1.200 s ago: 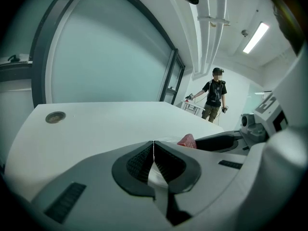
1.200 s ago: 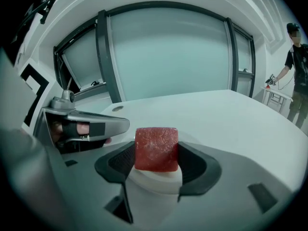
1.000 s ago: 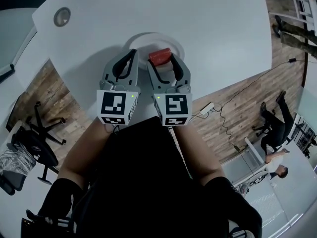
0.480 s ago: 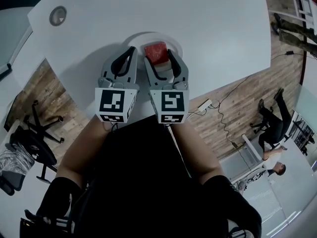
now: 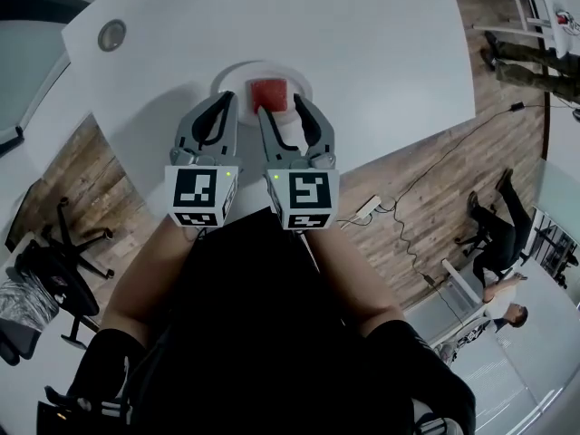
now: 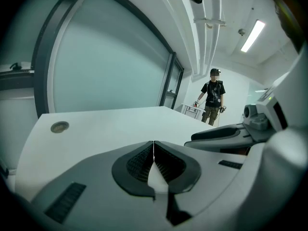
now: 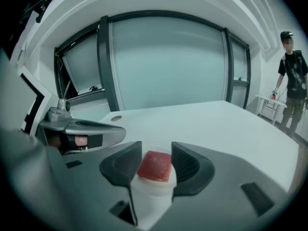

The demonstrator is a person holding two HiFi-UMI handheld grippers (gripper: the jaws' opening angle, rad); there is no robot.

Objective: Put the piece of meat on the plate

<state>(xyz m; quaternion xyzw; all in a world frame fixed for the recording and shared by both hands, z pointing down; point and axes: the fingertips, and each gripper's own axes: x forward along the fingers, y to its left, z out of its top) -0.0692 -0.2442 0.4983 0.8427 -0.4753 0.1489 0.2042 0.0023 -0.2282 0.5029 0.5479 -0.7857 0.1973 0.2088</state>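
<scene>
Right gripper [image 5: 281, 109] has backed off the piece of meat [image 5: 268, 95], which lies free on the white plate [image 5: 231, 78]. Its jaws are closing on nothing, the meat just past their tips. Left gripper [image 5: 227, 100] hovers alongside, jaws together.

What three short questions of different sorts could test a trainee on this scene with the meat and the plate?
1. True or false: the meat lies on the plate.
2. Which gripper has its jaws shut together? A. left gripper B. right gripper
3. Fill in: the plate stands on a white ____.

Key
1. True.
2. A. The right gripper's jaws stand apart and are closing; they grip nothing, and the meat lies just ahead of them.
3. table.
</scene>
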